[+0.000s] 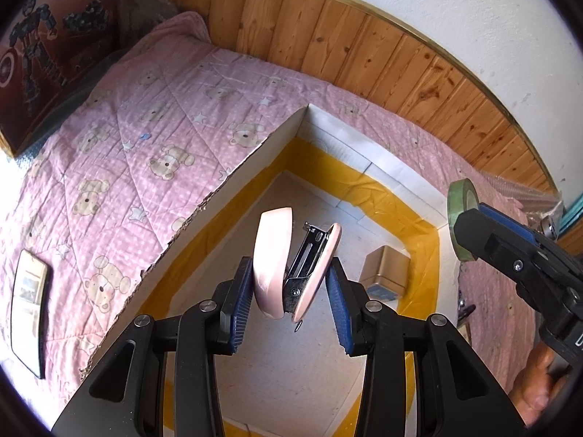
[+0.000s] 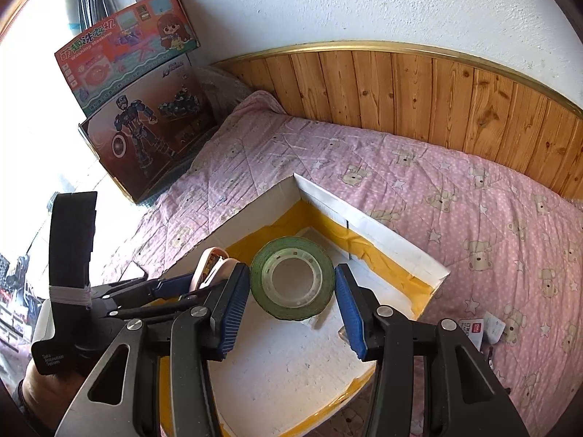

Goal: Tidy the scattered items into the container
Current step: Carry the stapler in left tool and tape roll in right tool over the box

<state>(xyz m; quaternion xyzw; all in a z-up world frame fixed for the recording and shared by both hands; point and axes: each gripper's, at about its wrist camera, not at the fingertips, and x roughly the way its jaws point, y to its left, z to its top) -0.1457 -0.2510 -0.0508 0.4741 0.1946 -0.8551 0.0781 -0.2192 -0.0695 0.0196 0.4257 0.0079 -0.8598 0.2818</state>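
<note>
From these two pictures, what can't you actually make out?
- Left wrist view: gold box label, partly behind the left hand-held gripper holding the pink stapler.
- Right wrist view: small cards on the quilt, print too small.
- Box floor under the tape roll.

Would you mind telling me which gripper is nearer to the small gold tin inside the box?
Left. The left gripper hangs just above-left of the gold tin; the right gripper is at the box's far edge.

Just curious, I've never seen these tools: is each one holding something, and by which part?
Left gripper holds a pink stapler near its hinged end. Right gripper holds a green tape roll across its outer rim.
</note>
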